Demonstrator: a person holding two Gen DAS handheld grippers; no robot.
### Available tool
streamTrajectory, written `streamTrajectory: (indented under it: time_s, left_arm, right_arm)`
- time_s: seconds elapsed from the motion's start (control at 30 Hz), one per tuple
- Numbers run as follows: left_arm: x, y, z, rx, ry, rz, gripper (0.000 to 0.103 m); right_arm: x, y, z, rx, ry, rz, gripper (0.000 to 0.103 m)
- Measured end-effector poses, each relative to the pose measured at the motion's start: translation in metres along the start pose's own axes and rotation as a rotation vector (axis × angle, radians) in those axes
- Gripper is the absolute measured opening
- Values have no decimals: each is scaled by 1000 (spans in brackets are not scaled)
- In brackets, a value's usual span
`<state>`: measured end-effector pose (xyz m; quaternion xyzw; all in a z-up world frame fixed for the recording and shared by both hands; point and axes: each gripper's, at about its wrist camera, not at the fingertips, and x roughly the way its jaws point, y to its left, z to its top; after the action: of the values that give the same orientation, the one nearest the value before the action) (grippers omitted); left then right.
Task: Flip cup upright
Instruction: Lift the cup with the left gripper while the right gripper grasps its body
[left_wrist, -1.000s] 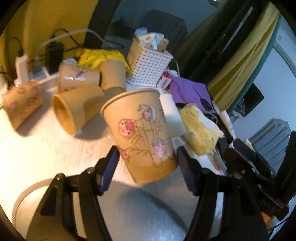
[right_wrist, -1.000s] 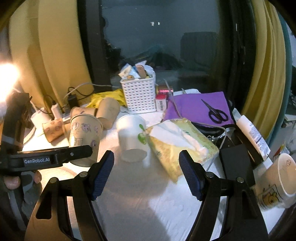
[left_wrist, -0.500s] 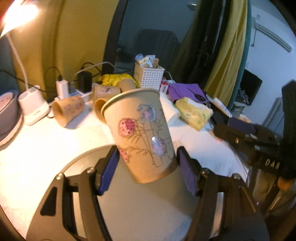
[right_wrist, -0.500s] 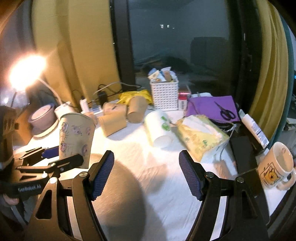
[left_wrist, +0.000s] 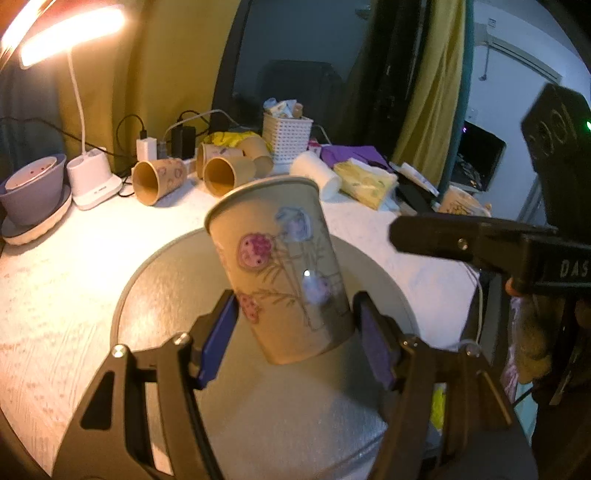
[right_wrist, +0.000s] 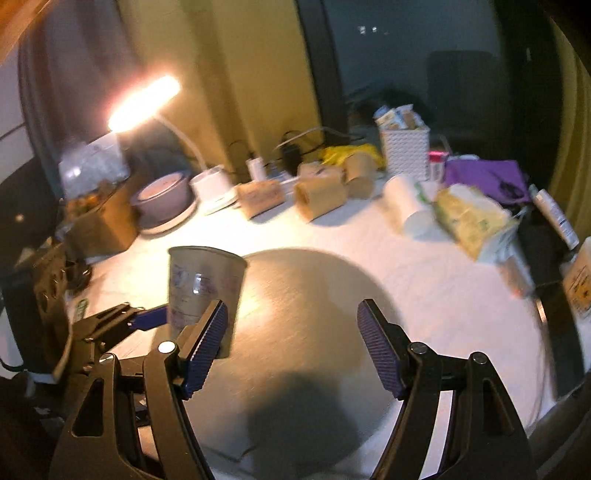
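Note:
My left gripper (left_wrist: 295, 332) is shut on a tan paper cup with flower prints (left_wrist: 280, 258), mouth up and tilted slightly left, held over a round grey mat (left_wrist: 166, 295). The cup (right_wrist: 201, 291) and left gripper (right_wrist: 147, 317) also show in the right wrist view, at the mat's left edge (right_wrist: 314, 295). My right gripper (right_wrist: 291, 347) is open and empty above the mat. Three more paper cups lie on their sides at the back (left_wrist: 157, 179) (left_wrist: 225, 173) (left_wrist: 214, 151).
A white basket (left_wrist: 288, 136), a white roll (left_wrist: 316, 175), a yellow tissue pack (left_wrist: 365, 181), a purple cloth (left_wrist: 351, 153) and a mug (left_wrist: 461, 201) crowd the back right. A lamp base (left_wrist: 92, 181), a bowl (left_wrist: 33, 188) and chargers stand at the back left.
Both grippers pulled back from the clutter. The left gripper carried the cup toward me and now holds it over the grey mat. The right gripper stayed open.

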<state>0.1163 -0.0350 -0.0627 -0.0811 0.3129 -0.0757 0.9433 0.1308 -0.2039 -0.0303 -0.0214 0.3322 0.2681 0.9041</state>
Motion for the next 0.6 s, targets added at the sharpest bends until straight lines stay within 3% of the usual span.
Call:
streamTrajectory:
  time_s: [0.3, 0.6]
  left_arm:
    - [-30, -19, -39, 73, -56, -47, 65]
    - [-55, -31, -64, 131, -93, -86, 65]
  right_arm:
    - [8, 31, -29, 75, 88, 192, 76]
    - [13, 44, -46, 124, 149, 265, 76]
